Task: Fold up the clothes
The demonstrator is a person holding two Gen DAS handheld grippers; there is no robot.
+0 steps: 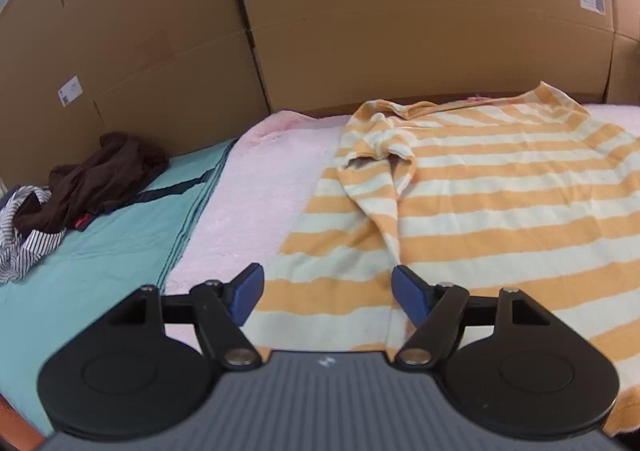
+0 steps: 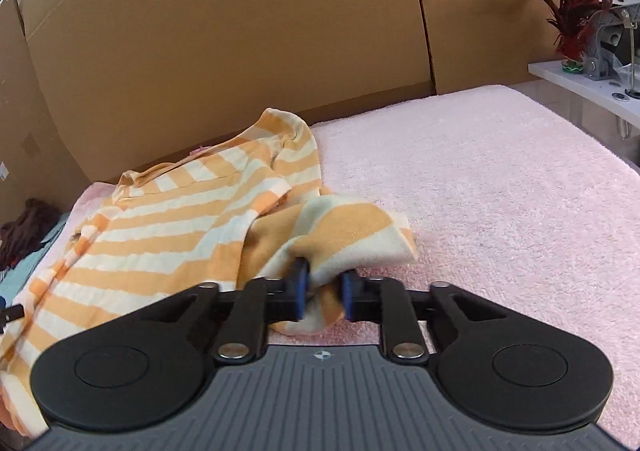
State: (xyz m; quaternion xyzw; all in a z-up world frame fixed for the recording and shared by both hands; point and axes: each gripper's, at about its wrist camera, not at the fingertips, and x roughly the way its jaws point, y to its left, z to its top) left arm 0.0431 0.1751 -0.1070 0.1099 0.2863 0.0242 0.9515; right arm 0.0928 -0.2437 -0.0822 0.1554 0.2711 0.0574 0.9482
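While the right gripper has its jaws pinched narrow on a bunched corner of the shirt, w/ cloth wedged between the blue pads, the step in hand looks like the side fold: carrying that edge across the body. To do it well, keep the grip firm since only a small wad is caught and it could slip; lift just enough to clear the layer below, then travel straight across so the fold line runs parallel to the shirt's length, not diagonal. Left gripper hangs wide open over the near hem area, nothing between its pads, just above or barely touching the fabric, can't tell which. It would do best to pin or take the near hem on its side so the body doesn't drag along w/ the fold. Shirt lies mostly flat on the pink towel, which covers the bed, stripes running crosswise. Long axis goes near to far: hem toward the grippers, collar at the far end by the cardboard wall. In the left view one sleeve is already laid inward over the chest, pointing back toward the hem. Off to the left, well apart on the teal sheet, sit a brown garment and a striped one, prob. next in line.
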